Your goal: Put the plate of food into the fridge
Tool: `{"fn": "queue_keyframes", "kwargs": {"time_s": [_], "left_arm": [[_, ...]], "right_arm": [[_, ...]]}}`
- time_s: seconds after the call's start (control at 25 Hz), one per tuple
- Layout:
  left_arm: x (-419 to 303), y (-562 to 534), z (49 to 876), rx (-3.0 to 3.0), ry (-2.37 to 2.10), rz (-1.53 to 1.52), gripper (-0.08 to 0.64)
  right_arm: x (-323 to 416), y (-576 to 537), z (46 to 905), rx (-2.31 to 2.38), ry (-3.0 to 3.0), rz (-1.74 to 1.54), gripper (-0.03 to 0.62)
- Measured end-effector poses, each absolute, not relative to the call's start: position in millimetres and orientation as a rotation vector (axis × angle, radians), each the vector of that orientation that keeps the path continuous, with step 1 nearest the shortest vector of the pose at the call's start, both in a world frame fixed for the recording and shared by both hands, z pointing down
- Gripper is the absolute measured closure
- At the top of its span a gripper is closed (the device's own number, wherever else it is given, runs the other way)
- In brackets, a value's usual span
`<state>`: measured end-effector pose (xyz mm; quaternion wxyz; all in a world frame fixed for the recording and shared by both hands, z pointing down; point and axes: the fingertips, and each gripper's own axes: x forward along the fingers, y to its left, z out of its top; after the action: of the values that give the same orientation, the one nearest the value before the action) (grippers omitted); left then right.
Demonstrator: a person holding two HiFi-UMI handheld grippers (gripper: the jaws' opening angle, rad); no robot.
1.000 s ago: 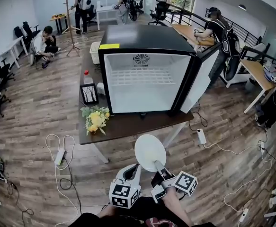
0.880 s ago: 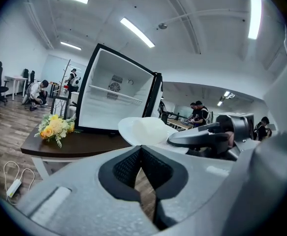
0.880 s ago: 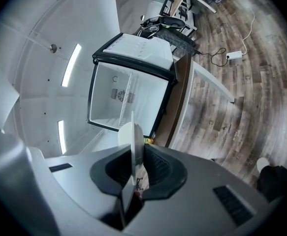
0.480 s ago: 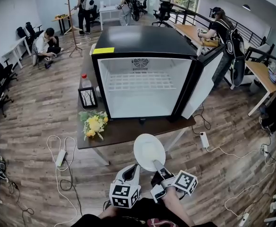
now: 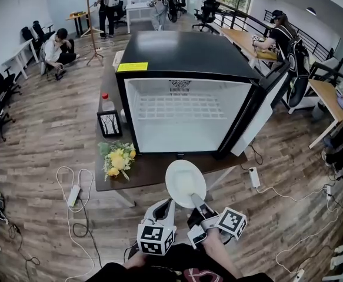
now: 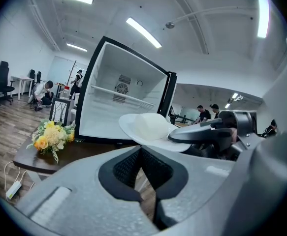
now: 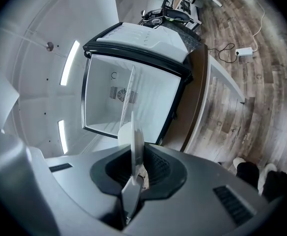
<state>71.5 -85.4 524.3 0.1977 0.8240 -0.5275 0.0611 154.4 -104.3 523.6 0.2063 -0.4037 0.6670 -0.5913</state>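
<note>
Wood floor (image 5: 47, 134) all around, with cords lying on it. Long brown table (image 5: 153, 166) in the middle. On the table, a big black fridge (image 5: 183, 51), white and bare inside, with one wire shelf and a round fan at the back. Fridge door (image 5: 259, 110) swung wide open to the right. White plate (image 5: 185, 183) up in the air at the table's near edge, right in front of the open fridge and not inside it. On the plate, a pale lump of food (image 6: 150, 124). Right gripper (image 5: 196, 203) pinched tight on the plate's near rim. Left gripper (image 5: 162, 207) just beside it, jaws closed together with nothing between them. Black and white square marks on both gripper cubes. Left of the fridge, yellow flowers (image 5: 117, 157), a small black picture frame (image 5: 109, 123) and a bottle (image 5: 106, 103) with a red cap. Yellow label (image 5: 132, 67) on the fridge's top left corner, writing too small to read.
</note>
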Motion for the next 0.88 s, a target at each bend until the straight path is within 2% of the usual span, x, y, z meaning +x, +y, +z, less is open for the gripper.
{"fn": "queue_keyframes", "kwargs": {"time_s": [0.52,0.88], "left_arm": [[12,-167,508,2.285,-1.499,0.181,0.552],[-1,-213,501,2.386,-1.408,0.201,0.552]], "right_arm": [[109,-183,490,-1.097,1.843,-1.638,0.543],[79,-229,459,-1.067,1.820,-1.575,0.543]]}}
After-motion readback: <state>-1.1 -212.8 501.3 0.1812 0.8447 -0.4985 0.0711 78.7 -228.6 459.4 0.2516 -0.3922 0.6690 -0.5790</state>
